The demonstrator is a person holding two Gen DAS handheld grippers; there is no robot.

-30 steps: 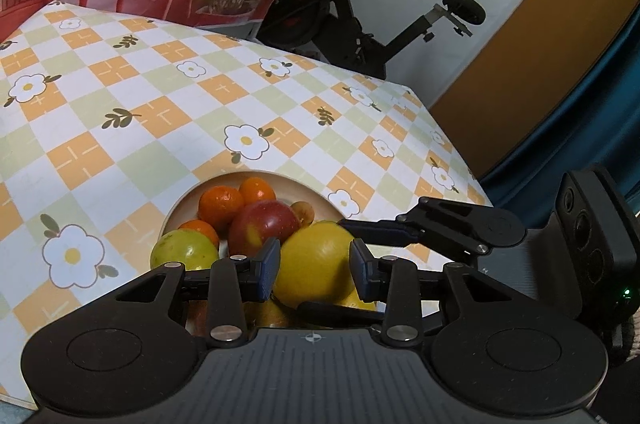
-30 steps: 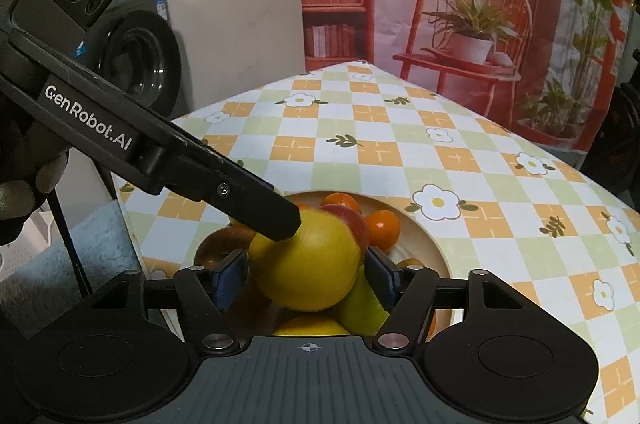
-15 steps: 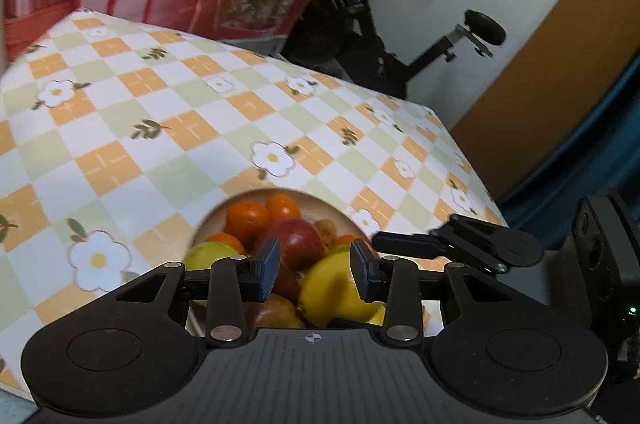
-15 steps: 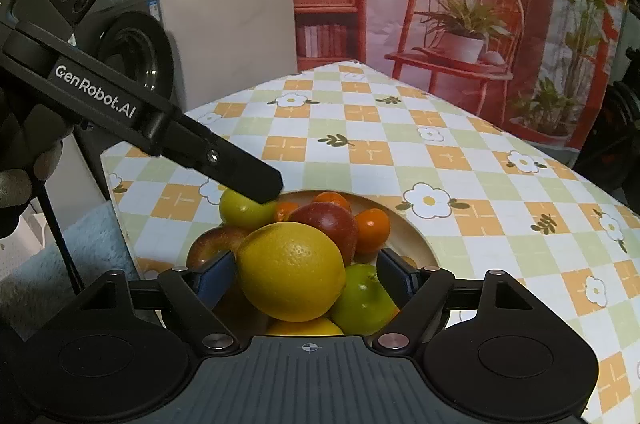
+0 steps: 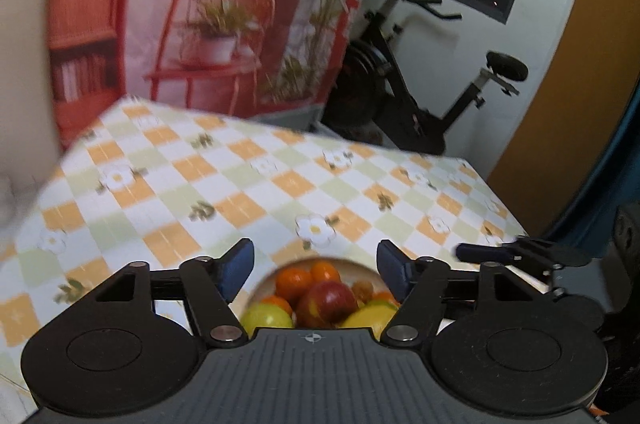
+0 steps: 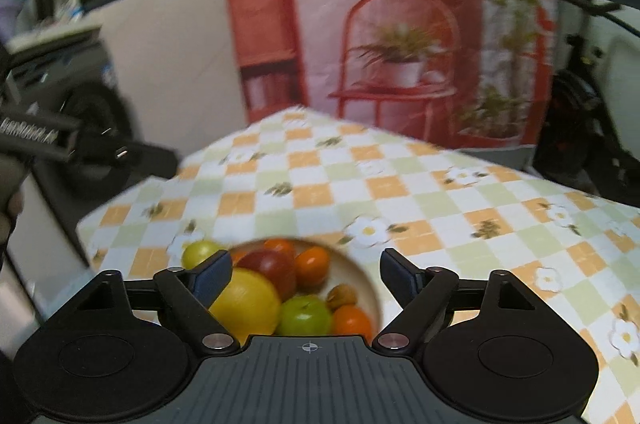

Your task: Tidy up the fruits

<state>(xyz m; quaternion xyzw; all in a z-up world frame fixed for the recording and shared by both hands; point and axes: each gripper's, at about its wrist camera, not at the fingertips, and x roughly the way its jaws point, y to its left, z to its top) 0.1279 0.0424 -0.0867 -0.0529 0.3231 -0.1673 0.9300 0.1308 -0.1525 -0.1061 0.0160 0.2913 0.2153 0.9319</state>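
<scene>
Since all the fruit seems piled in the bowl (image 6: pixel 370 290), both the left gripper (image 5: pixel 316 266) and right gripper (image 6: pixel 306 274) hang above it, jaws opening, holding nothing.

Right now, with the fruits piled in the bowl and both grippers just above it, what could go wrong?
1. The big yellow fruit sits on top of the heap at the bowl's near left side; a nudge could roll it out.
2. The right gripper is opening, and its left finger looks very close to that fruit.
3. The left gripper, also opening and empty, hangs near the right one, so they could collide.
</scene>
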